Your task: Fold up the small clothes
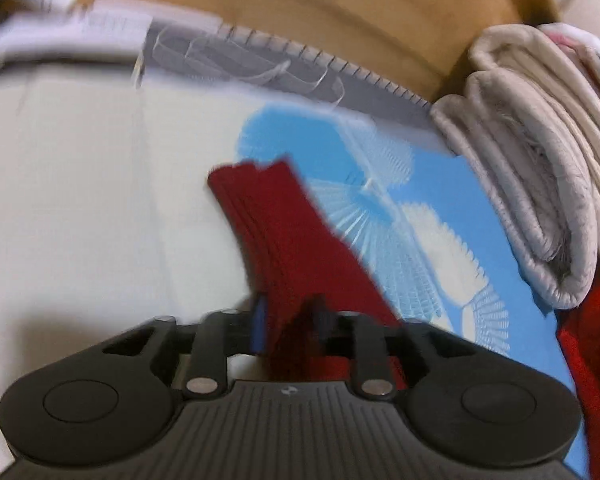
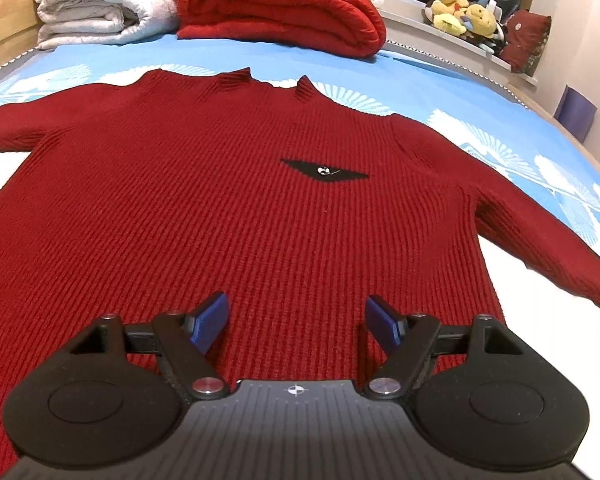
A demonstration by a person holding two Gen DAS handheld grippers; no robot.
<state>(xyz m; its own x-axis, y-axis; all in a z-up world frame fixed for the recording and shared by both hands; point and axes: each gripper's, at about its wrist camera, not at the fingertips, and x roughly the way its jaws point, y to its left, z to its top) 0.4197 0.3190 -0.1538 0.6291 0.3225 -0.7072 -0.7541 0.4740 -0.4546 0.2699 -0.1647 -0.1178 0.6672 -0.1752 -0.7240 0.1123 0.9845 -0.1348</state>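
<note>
A dark red knit sweater (image 2: 240,200) lies flat, front up, on a blue and white patterned bed sheet (image 2: 440,92), sleeves spread to both sides. It has a small black patch (image 2: 324,170) on the chest. My right gripper (image 2: 296,320) is open and empty, hovering just above the sweater's lower body. My left gripper (image 1: 288,320) is shut on the sweater's sleeve (image 1: 284,232), whose ribbed cuff points away over the white part of the sheet. The left wrist view is motion-blurred.
A folded red quilt (image 2: 280,4) and a folded white quilt (image 2: 100,4) lie at the head of the bed; the white quilt also shows in the left wrist view (image 1: 540,160). Plush toys (image 2: 464,16) sit on a ledge at the right. A wooden bed frame (image 1: 300,12) borders the mattress.
</note>
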